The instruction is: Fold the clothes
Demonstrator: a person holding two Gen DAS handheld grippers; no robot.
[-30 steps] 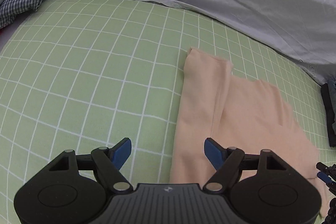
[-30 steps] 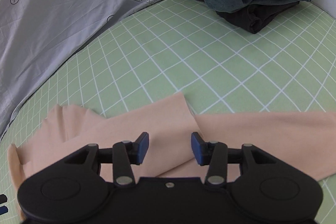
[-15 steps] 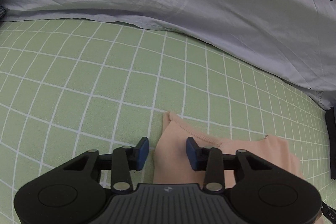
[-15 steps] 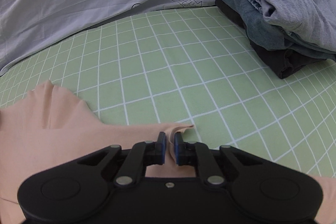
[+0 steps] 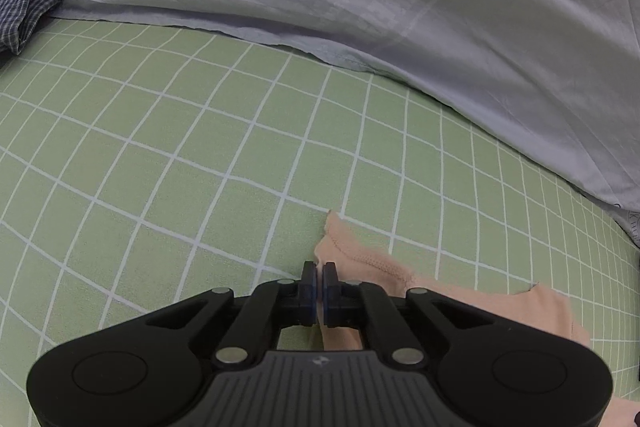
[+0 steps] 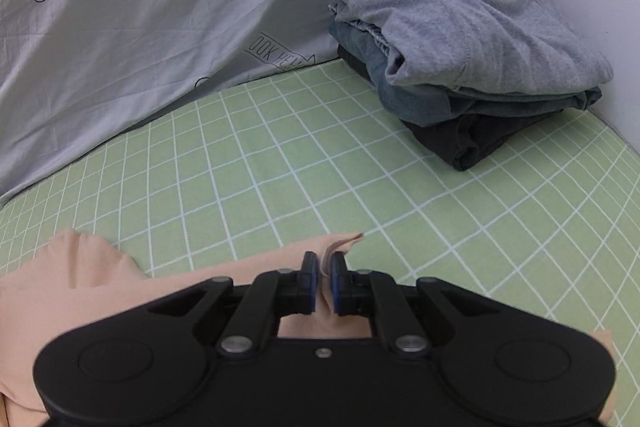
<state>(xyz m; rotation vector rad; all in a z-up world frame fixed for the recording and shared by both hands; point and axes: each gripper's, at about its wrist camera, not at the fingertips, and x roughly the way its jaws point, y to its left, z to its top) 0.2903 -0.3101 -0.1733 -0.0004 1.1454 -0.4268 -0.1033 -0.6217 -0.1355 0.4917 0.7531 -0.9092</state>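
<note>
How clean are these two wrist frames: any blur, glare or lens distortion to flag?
Left wrist: sharp, soft even light, no glare; fisheye bends the green checked sheet grid, dark vignette at the corners. Right wrist: same bowing, and the folded clothes stack stays crisp; slight softness only at the peach garment near the frame edge.

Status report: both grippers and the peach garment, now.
Left gripper shut on peach garment edge. Right gripper shut on it too. Folded pile far off.

Garment (image 6: 80, 279) on bedsheet (image 6: 280, 163), folded stack (image 6: 460, 67) far right.
</note>
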